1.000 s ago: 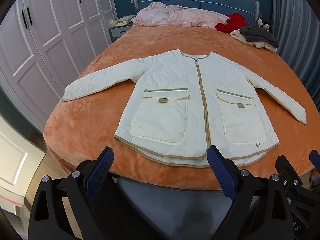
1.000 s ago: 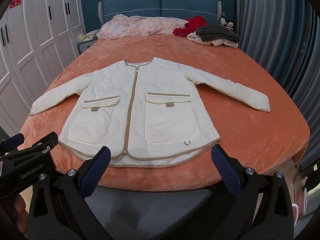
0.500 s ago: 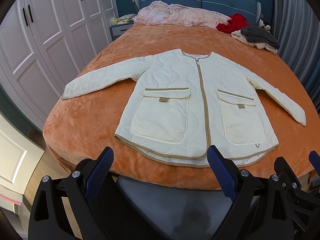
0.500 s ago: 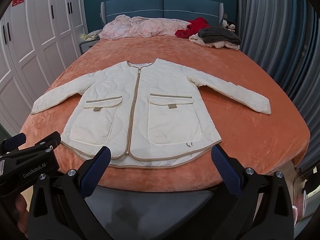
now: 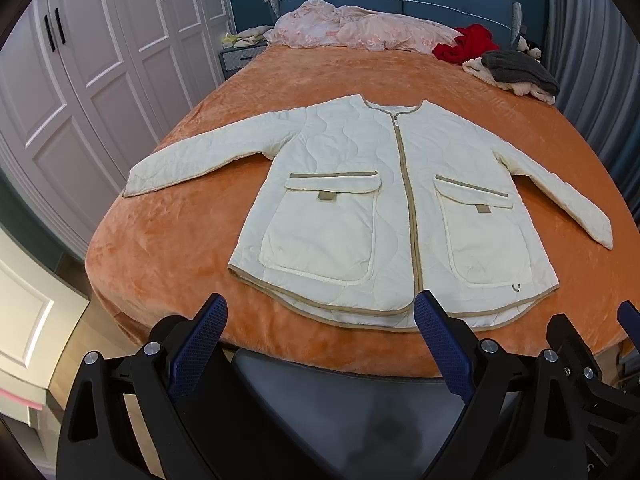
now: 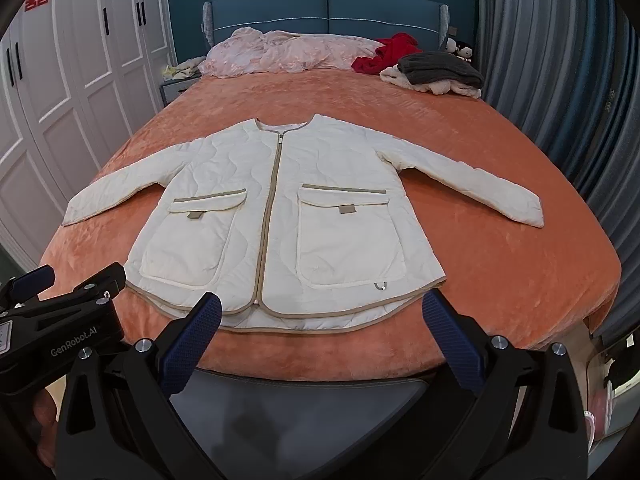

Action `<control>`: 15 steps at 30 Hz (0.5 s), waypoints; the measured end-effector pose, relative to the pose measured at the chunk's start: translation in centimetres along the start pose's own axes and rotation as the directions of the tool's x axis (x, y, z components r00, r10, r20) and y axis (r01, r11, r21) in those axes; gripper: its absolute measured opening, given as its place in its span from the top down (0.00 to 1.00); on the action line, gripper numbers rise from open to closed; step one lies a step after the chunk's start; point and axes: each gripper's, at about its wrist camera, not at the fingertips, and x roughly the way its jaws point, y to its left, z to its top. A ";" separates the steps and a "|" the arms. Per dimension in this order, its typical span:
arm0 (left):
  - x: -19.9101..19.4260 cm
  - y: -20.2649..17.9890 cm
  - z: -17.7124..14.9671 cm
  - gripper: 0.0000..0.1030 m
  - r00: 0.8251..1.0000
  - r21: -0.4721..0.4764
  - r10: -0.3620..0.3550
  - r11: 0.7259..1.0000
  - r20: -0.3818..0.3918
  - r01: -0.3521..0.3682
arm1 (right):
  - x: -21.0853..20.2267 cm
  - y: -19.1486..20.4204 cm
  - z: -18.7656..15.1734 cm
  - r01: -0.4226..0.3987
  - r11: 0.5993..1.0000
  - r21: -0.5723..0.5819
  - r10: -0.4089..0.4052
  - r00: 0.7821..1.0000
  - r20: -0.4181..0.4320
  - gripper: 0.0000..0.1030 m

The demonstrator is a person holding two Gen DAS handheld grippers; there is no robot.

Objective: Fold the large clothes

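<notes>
Left wrist view: cream quilted jacket flat, front up, zipped, sleeves spread, on orange bed. Left gripper before near hem, jaws wide apart, holding nothing.

Right wrist view: same jacket mid-bed. Right gripper near hem, jaws wide apart, nothing held. Clothes pile by headboard.

Jacket on bed (clothes behind).

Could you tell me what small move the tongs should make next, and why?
Probably bring the left tongs forward to the left sleeve cuff. The jacket lies flat, zipped and unfolded on the bed, sleeves spread, and both tongs, right included, are open and empty.
</notes>
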 end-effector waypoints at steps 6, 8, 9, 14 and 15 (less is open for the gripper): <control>0.1 0.1 -0.3 0.10 1.000 -0.003 0.002 1.000 -0.003 -0.002 | 0.1 0.1 0.0 0.001 1.000 -0.002 -0.001 1.000 -0.002 0.05; 0.1 0.2 -0.1 0.10 1.000 -0.002 -0.001 1.000 -0.003 0.001 | 0.1 0.2 -0.1 0.002 1.000 -0.003 -0.002 1.000 -0.002 0.05; 0.1 0.2 -0.2 0.10 1.000 -0.002 -0.001 1.000 -0.003 0.001 | 0.1 0.2 -0.1 0.002 1.000 -0.004 -0.002 1.000 -0.002 0.05; 0.1 0.2 -0.1 0.10 1.000 -0.003 0.000 1.000 -0.003 0.000 | 0.1 0.2 -0.1 0.003 1.000 -0.004 -0.003 1.000 -0.001 0.05; 0.1 0.2 -0.2 0.10 1.000 -0.005 0.000 1.000 -0.003 0.000 | 0.1 0.2 0.0 0.003 1.000 -0.003 -0.003 1.000 -0.001 0.05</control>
